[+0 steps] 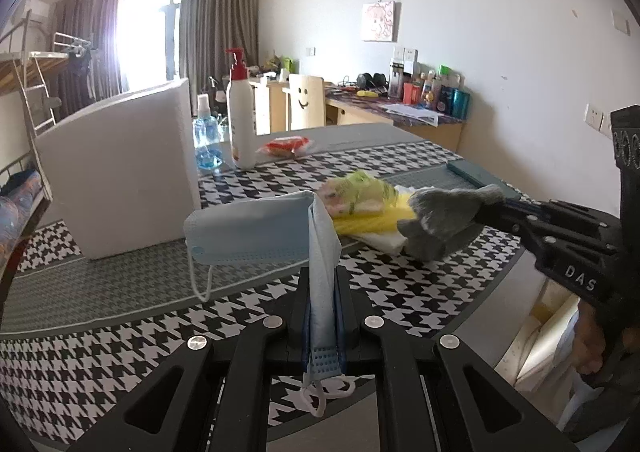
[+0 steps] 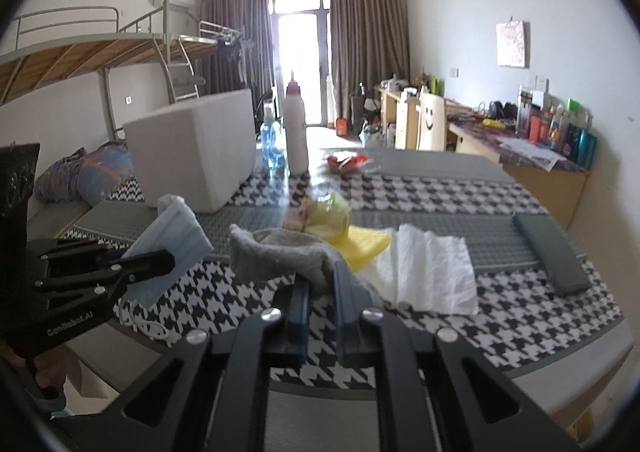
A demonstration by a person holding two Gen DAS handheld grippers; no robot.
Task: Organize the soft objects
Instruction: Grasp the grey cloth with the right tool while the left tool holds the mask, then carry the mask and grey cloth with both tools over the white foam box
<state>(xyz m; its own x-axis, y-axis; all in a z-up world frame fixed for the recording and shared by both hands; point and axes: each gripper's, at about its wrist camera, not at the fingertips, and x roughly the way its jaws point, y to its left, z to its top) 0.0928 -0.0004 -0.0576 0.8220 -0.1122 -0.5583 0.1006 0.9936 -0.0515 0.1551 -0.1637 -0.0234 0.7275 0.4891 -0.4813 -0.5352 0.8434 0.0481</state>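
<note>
My left gripper [image 1: 323,292] is shut on a light blue face mask [image 1: 256,230] and holds it above the table; it also shows in the right wrist view [image 2: 160,256] with the mask [image 2: 172,236]. My right gripper [image 2: 320,284] is shut on a grey fuzzy sock [image 2: 276,256], held above the table; it shows in the left wrist view [image 1: 486,208] with the sock [image 1: 444,224]. A yellow cloth [image 2: 368,244], a white tissue [image 2: 428,272] and a yellow-green crumpled item [image 2: 324,216] lie on the table.
A white box [image 1: 120,168] stands at the left of the houndstooth table [image 1: 392,288]. A white pump bottle [image 1: 240,112], a blue spray bottle [image 1: 206,136] and a red packet [image 1: 284,146] stand behind. A grey flat case [image 2: 552,256] lies at right.
</note>
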